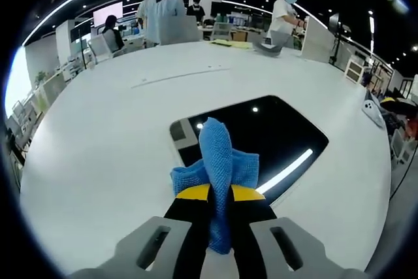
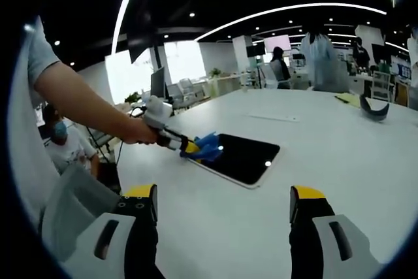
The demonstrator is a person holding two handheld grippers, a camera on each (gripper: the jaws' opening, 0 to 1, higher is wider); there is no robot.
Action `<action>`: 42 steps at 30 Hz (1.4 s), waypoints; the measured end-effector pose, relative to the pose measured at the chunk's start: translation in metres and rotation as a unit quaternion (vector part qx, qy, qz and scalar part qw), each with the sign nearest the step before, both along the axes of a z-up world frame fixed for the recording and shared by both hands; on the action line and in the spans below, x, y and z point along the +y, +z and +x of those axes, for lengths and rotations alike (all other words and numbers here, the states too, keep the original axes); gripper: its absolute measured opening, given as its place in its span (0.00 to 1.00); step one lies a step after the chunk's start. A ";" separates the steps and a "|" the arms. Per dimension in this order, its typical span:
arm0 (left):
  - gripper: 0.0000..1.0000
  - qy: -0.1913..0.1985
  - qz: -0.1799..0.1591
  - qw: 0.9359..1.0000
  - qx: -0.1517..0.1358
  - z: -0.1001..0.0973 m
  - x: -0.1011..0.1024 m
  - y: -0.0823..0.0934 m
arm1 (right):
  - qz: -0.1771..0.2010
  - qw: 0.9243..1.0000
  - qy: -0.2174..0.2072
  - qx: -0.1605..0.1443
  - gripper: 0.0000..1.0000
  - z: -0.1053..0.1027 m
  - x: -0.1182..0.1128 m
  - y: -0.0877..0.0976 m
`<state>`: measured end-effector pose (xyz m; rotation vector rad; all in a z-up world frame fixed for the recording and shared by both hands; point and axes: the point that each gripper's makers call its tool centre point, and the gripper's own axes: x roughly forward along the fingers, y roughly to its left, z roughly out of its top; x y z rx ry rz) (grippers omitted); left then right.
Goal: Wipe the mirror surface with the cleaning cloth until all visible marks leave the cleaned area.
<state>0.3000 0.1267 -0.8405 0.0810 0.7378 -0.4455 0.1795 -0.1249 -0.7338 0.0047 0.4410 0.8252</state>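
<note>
The left tool [image 1: 219, 194] is clamping its jaws on the blue cleaning cloth [image 1: 217, 161]; the cloth is sitting over the near edge of the dark mirror [image 1: 274, 135], which is lying flat on the white bench [image 1: 98, 142]; the right tool [image 2: 222, 207] is hovering above the bench with jaws spread wide and gripping nothing, well apart from the mirror [image 2: 241, 158]; a hand [image 2: 140, 132] is holding the left tool [image 2: 189, 147]

You are in an open-plan office: a wide white counter [image 1: 98, 135], wall screens [image 1: 108, 12], desks with chairs [image 1: 99, 45], black ceiling with strip lights [image 2: 287, 10], people standing around.
</note>
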 end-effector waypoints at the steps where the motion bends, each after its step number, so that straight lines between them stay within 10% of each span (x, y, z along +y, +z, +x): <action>1: 0.08 0.001 0.001 1.000 0.000 0.000 0.000 0.000 | 0.000 1.000 0.000 0.001 0.82 0.000 0.000 0.000; 42: 0.08 -0.018 -0.004 1.000 0.025 -0.001 0.000 0.000 | -0.021 0.999 -0.045 0.014 0.93 0.011 0.015 0.015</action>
